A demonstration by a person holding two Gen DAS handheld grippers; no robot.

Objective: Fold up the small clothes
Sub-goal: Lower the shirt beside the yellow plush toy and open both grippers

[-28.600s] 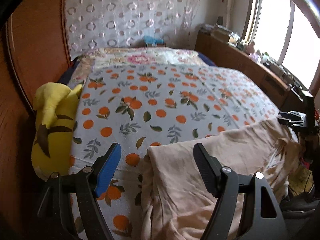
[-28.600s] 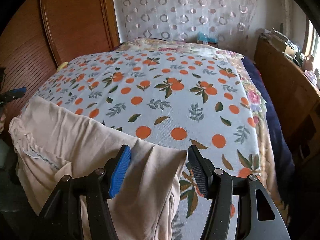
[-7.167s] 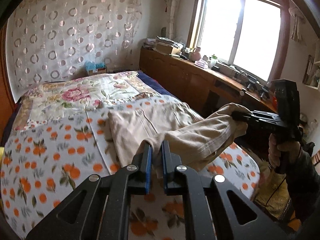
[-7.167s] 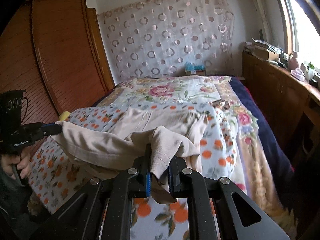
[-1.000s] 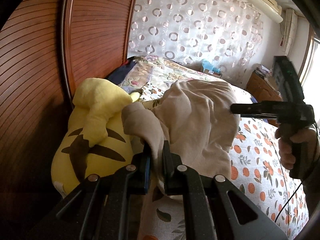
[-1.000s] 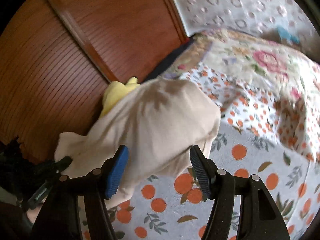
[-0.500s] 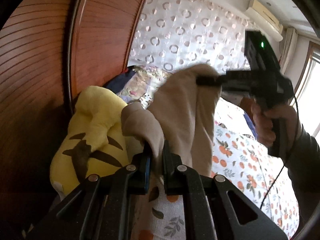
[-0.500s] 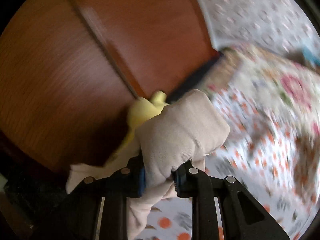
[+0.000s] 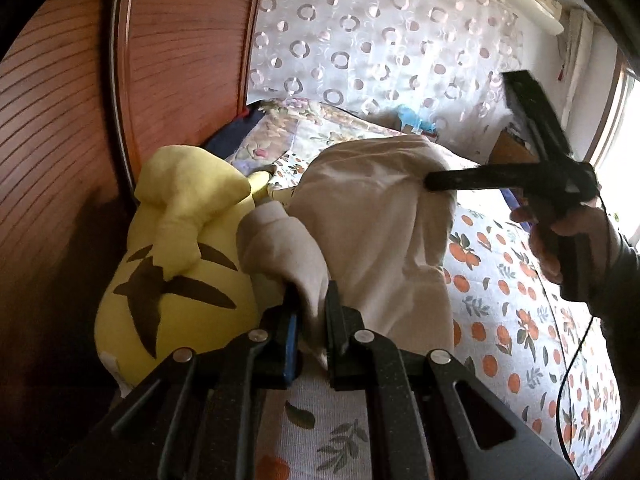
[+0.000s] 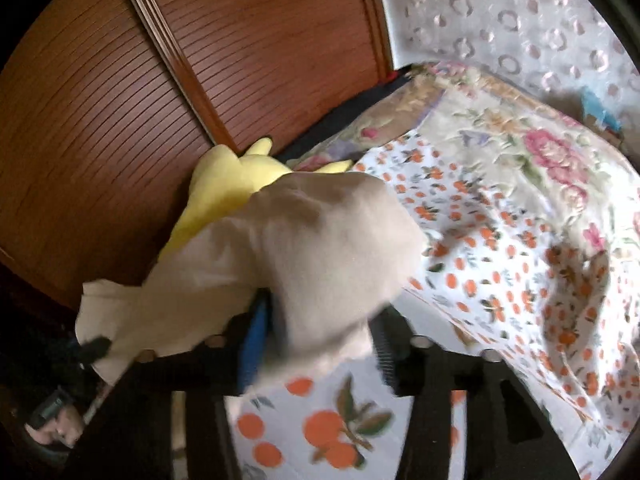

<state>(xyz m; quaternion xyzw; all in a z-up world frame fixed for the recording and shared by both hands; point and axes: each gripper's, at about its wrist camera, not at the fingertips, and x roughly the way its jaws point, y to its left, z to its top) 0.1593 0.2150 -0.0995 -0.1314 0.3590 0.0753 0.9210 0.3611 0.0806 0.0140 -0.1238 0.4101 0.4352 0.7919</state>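
Observation:
A beige garment (image 9: 372,216) hangs bunched above the orange-print bedspread (image 9: 500,320), close to a yellow plush toy (image 9: 180,240). My left gripper (image 9: 310,308) pinches a thick fold of it at the near end, and its jaws are starting to open. In the right wrist view the garment (image 10: 320,248) bulges up between the fingers of my right gripper (image 10: 320,340). Those jaws are opening, and the blue pad stands off the cloth. The right gripper (image 9: 432,180) also shows side-on in the left wrist view, its tip at the garment's far end.
A ribbed wooden wardrobe (image 9: 60,120) stands along the left, tight against the plush toy (image 10: 228,188). A floral quilt (image 10: 540,152) covers the bed's far end, below a circle-patterned curtain (image 9: 380,48). A person's hand (image 9: 560,240) grips the right gripper's handle.
The right gripper, clamped on the garment half a second ago, now has its jaws apart and sits lower and further right. The left gripper keeps its hold, its gap slightly wider.

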